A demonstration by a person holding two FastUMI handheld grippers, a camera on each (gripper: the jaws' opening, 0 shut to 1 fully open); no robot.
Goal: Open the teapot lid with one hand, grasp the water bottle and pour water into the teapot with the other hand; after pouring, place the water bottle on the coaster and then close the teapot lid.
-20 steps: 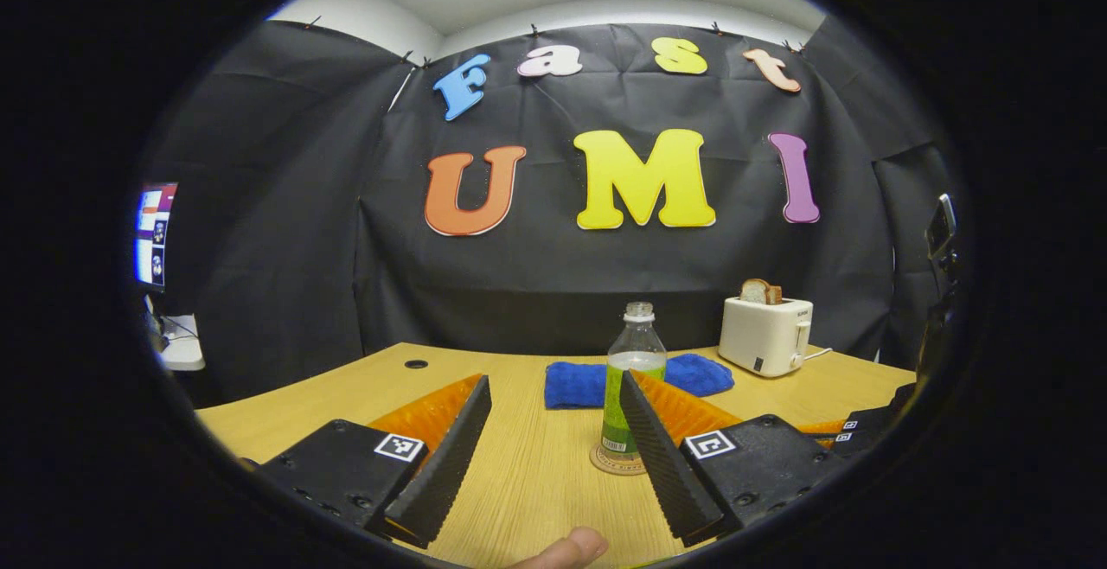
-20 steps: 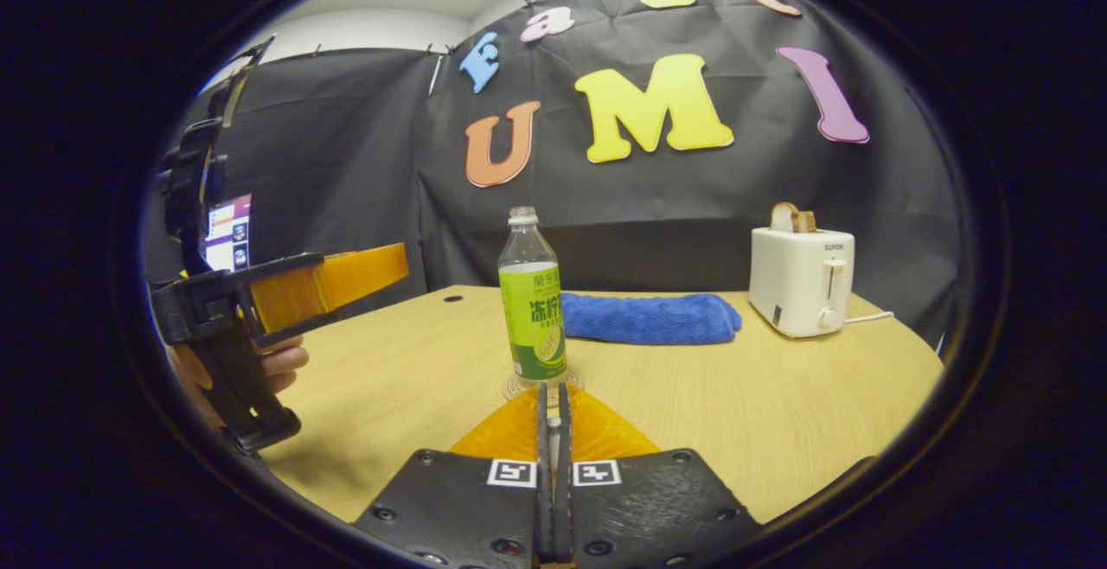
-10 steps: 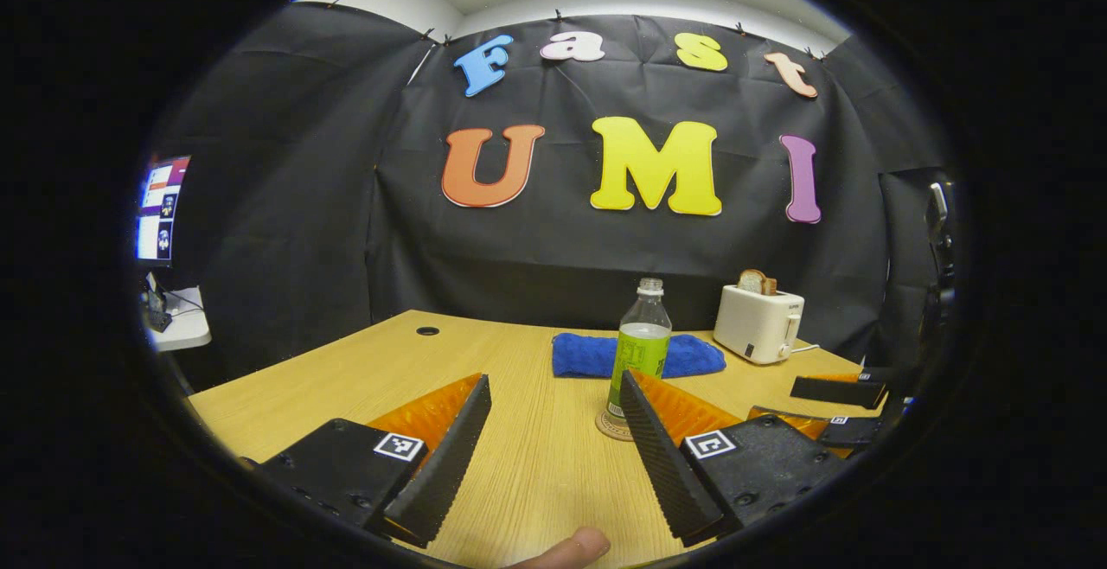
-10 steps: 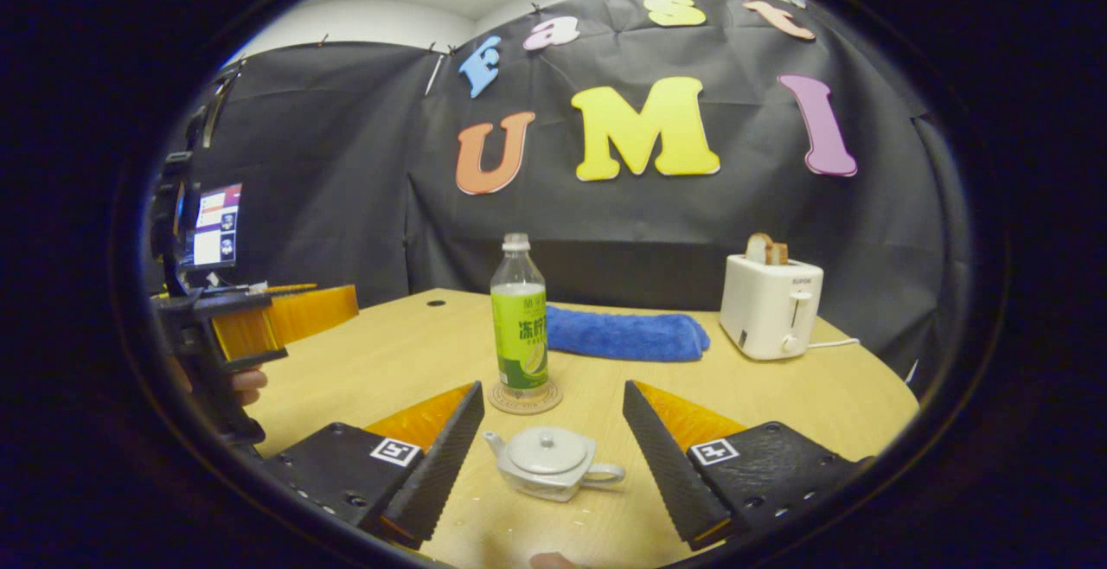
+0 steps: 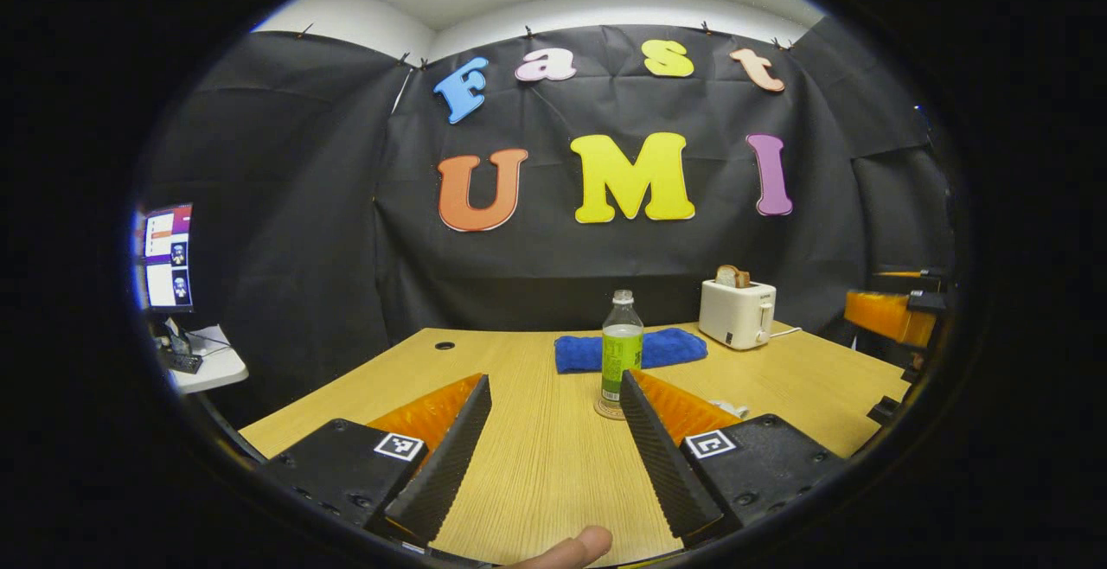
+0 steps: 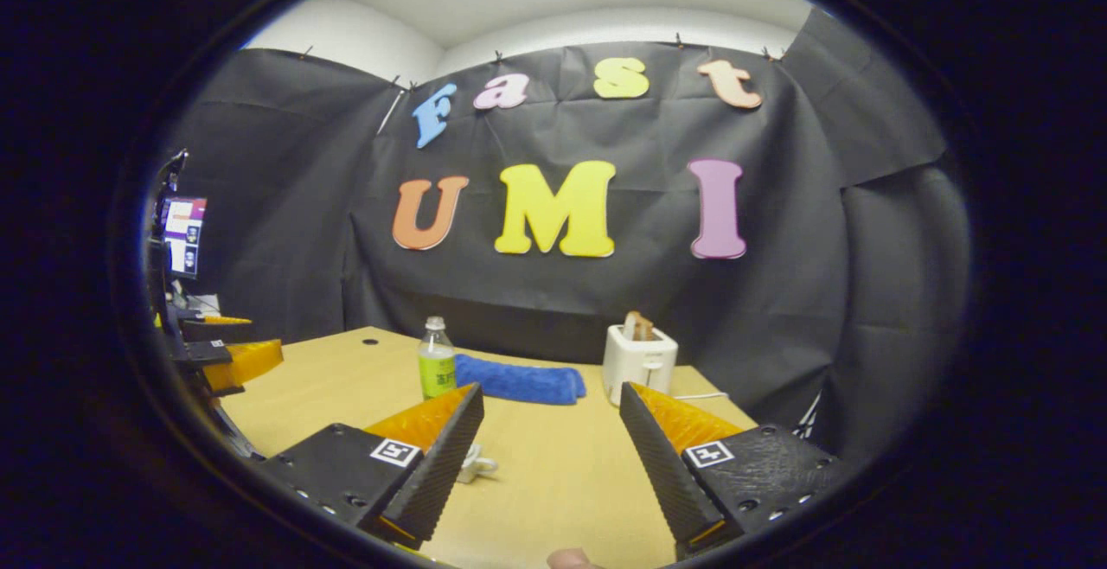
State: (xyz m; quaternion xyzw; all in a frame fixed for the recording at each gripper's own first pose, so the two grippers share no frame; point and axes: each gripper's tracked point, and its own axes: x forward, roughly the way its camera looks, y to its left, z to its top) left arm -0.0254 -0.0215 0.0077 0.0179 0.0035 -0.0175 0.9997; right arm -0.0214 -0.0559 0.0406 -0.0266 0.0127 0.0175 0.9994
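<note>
- My left tool [image 5: 553,435] hung released over the near tabletop [image 5: 536,465], fingers spread wide.
- The water bottle [image 5: 621,346] stood upright on its coaster [image 5: 609,410], mid-table, in front of the blue towel [image 5: 666,348].
- The teapot [image 6: 474,463] peeked out just right of my released right tool's [image 6: 550,448] left finger.
- A toaster [image 6: 638,364] stood far right.

The bottle [image 5: 622,346] stands on a coaster [image 5: 609,409] on the table [image 5: 545,457], with a towel [image 5: 670,348] just behind it. The toaster [image 5: 736,313] sits right of the towel, near the table's back edge. A monitor [image 5: 166,255] is off to the far left, beyond the table.
</note>
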